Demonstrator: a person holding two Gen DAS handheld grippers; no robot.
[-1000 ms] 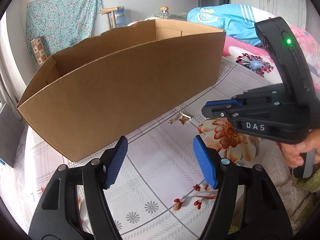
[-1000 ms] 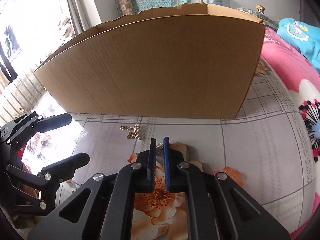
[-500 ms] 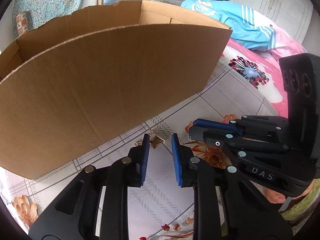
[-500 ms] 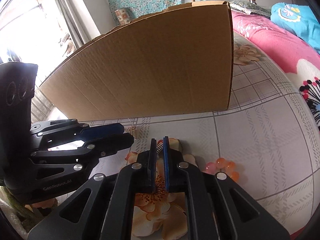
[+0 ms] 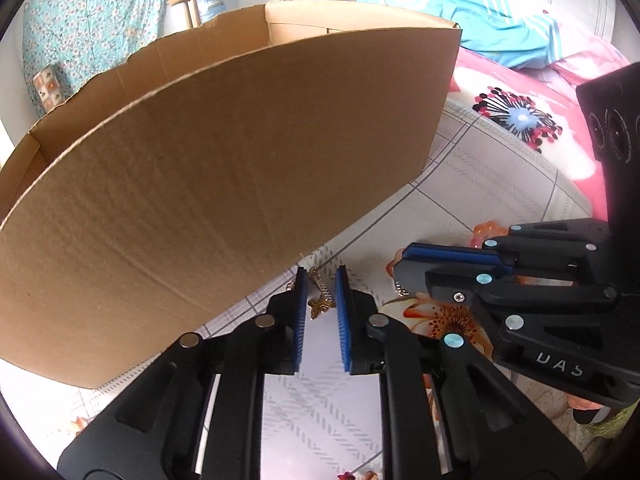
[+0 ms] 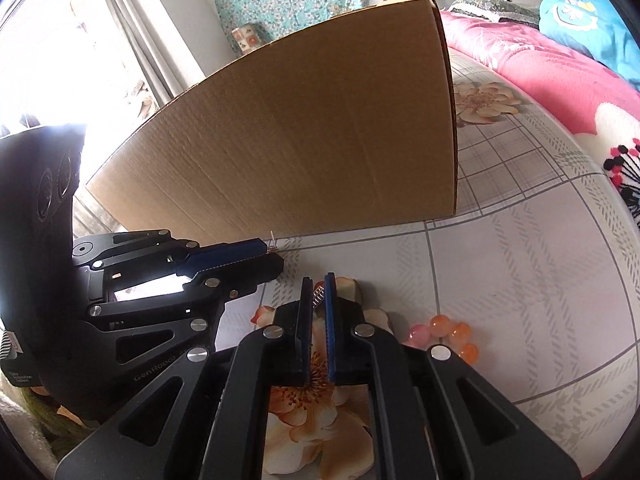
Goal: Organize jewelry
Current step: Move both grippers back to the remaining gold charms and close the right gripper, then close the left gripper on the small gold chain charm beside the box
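Left wrist view: the left gripper (image 5: 321, 314) has narrowed from wide apart a second ago to a slim gap around the butterfly pendant chain (image 5: 320, 300) — not yet pinched. Pickup looks imminent. The chain lies on the tablecloth (image 5: 460, 184) just beside the cardboard box (image 5: 224, 200), long axis running along the fingers, toward the box. Right gripper (image 6: 318, 330) is clamped on a small chain piece (image 6: 318, 296).

My right gripper's (image 6: 318, 300) blue pads hide most of a small silvery chain (image 6: 319, 294); its shape is unreadable.
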